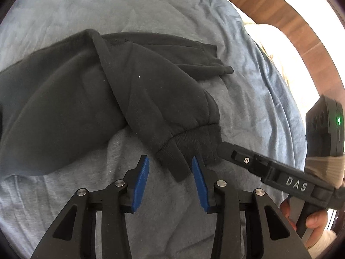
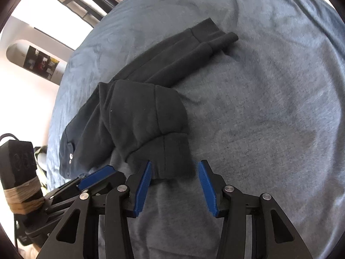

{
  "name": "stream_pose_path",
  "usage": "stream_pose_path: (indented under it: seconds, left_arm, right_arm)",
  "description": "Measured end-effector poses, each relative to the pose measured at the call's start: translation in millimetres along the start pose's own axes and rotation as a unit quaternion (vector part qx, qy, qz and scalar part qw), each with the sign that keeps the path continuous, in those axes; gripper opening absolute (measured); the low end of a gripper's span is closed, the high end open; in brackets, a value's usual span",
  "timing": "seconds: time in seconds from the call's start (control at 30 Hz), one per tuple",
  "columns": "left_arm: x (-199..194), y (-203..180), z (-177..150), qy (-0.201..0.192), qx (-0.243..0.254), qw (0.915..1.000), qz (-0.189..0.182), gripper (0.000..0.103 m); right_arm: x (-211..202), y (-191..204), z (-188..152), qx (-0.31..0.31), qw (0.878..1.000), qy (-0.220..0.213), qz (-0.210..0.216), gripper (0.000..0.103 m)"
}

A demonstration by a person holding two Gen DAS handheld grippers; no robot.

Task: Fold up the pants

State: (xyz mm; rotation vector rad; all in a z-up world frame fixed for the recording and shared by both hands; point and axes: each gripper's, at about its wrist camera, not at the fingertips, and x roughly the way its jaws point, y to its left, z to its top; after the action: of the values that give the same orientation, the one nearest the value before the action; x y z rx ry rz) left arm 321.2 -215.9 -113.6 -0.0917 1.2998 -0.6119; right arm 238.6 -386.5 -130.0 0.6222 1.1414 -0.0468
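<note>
Black sweatpants (image 1: 86,108) lie on a blue-grey blanket (image 1: 129,10). One leg is folded back toward me, and its ribbed cuff (image 1: 189,138) lies nearest the grippers. My left gripper (image 1: 169,158) stands open, its blue pads either side of the cuff's near corner. The right gripper (image 1: 269,168) comes in from the right with its tip at the same cuff. In the right wrist view the cuff (image 2: 170,151) lies between the open pads of my right gripper (image 2: 175,163), and the left gripper (image 2: 97,174) shows at the lower left. The other leg (image 2: 194,45) stretches away, flat.
The blanket (image 2: 269,108) covers a bed that spreads wide around the pants. A wooden floor (image 1: 280,21) shows past the bed's far right edge. A person's hand (image 1: 312,218) holds the right gripper's handle. White furniture (image 2: 41,62) stands beyond the bed's left side.
</note>
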Motion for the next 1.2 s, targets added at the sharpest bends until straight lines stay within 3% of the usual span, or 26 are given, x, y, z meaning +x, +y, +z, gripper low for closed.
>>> stream_pose_path:
  seconds: [0.23, 0.4, 0.47, 0.6, 0.8, 0.9, 1.2]
  left_arm:
    - [18.9, 6.4, 5.0, 0.007, -0.024, 0.9997, -0.003, 0.035]
    - [22.7, 9.3, 5.3, 0.009, -0.027, 0.9996, -0.007, 0.021]
    - [16.7, 6.6, 6.3, 0.007, -0.022, 0.9995, -0.019, 0.007]
    - [-8.4, -7.5, 10.3, -0.019, 0.010, 0.9995, -0.022, 0.006]
    - [-33.5, -9.7, 16.5, -0.031, 0.003, 0.9983, -0.048, 0.011]
    - [-36.1, -6.3, 13.7, -0.027, -0.012, 0.9984, -0.049, 0.035]
    - [-5.2, 2.2, 11.1, 0.021, -0.074, 0.9903, -0.116, 0.040]
  right_arm:
    - [12.3, -7.6, 0.9, 0.012, 1.000, 0.000, 0.015, 0.044]
    - [21.9, -4.2, 2.7, 0.010, 1.000, 0.007, 0.025, 0.032]
    - [23.5, -3.3, 2.7, 0.006, 1.000, 0.009, 0.026, 0.020]
    - [9.4, 3.3, 3.5, 0.008, 0.999, -0.004, 0.043, 0.014]
    - [-27.5, 10.4, 13.5, 0.020, 0.997, -0.044, 0.066, 0.012]
    - [-35.8, 10.3, 19.3, 0.025, 0.995, -0.054, 0.074, 0.012]
    - [-50.1, 10.0, 24.0, 0.031, 0.994, -0.075, 0.078, 0.011]
